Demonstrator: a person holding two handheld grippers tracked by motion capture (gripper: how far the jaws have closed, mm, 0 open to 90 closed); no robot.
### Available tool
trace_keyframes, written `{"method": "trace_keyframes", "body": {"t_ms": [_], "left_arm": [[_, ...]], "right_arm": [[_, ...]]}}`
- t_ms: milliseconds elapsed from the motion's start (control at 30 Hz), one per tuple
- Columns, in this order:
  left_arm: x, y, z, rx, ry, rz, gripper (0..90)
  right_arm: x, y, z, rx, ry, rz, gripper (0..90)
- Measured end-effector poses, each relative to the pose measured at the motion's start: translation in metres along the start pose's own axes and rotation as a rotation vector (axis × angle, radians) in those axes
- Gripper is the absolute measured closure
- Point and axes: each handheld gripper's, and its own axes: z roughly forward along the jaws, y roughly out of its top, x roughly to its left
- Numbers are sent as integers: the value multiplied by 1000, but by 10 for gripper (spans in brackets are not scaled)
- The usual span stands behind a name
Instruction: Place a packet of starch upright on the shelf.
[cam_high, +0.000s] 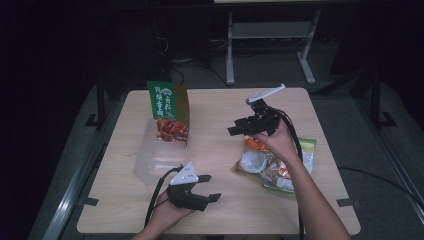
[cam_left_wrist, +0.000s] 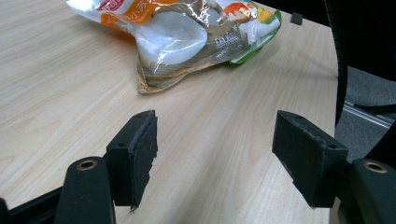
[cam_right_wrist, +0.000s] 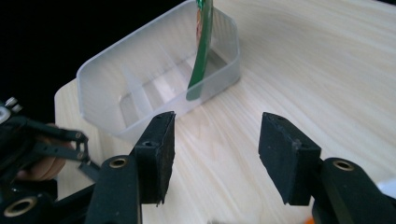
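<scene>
Left gripper: near edge of table, jaws wide apart, nothing between them; aimed across at pile.
Pile: snack packs on right side, under right forearm; lower packs overlapped, hard to tell apart.
Right gripper: over mid-table just above pile, jaws spread, empty; facing left toward bin.
Bin: clear, left side; well apart from pile, nearer left gripper.
Green bag: upright in far end of bin; lower part blurred behind wall.

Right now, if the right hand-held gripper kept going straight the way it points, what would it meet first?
Probably the clear plastic container holding the upright green snack bag; the right hand-held gripper has open, empty jaws and bare table lies between, though depth is uncertain.
</scene>
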Motion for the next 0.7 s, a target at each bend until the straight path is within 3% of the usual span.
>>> {"method": "trace_keyframes", "body": {"t_ms": [300,700], "left_arm": [[-4,-1,3,17,-7,6,308],[-5,0,4,9,-8,-3,308]], "right_arm": [[-6,-30,-26,3,-28,43,451],[-16,-62,-46,19,-52,104,452]]}}
